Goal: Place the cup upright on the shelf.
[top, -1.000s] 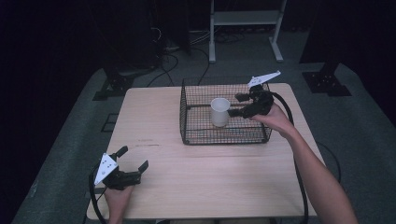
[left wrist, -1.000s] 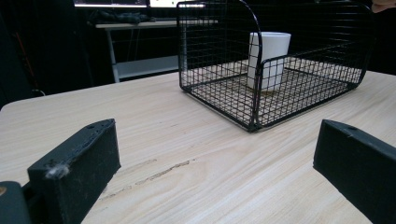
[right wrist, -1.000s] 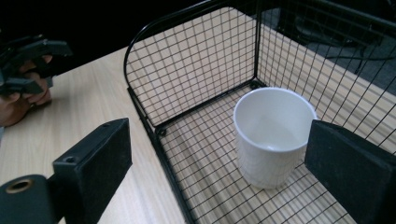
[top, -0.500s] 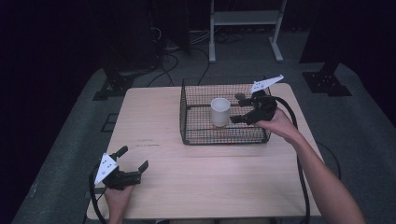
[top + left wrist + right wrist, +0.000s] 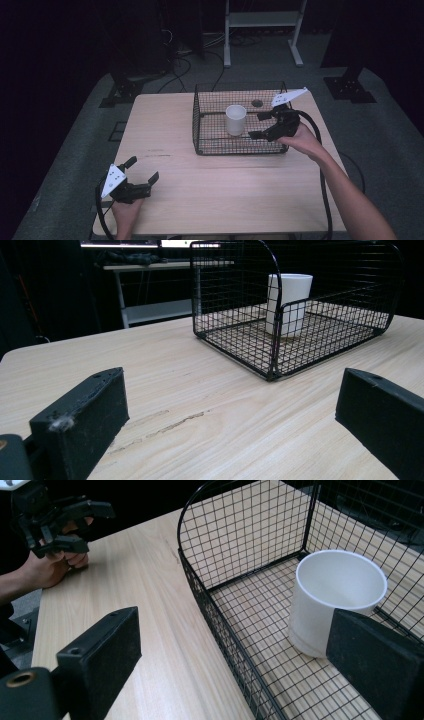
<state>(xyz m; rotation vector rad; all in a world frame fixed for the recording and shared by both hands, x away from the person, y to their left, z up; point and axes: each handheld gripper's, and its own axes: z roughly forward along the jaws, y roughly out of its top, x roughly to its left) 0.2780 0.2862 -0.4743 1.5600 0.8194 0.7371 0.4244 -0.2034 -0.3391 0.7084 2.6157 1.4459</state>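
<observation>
A white cup (image 5: 235,120) stands upright inside a black wire basket (image 5: 210,145) on the far right part of a wooden table (image 5: 200,190). I hold my right claw (image 5: 261,125) over the basket's right end, its jaws spread wide and gripping nothing, pointing toward the cup, which stands just beyond their tips and apart from them. In the right gripper view, the cup (image 5: 335,600) sits past one jaw, near the basket's (image 5: 225,630) wall. My left claw (image 5: 142,175) rests near the table's front left corner, well apart from the basket, jaws also released and empty, with bare table (image 5: 200,405) between them.
</observation>
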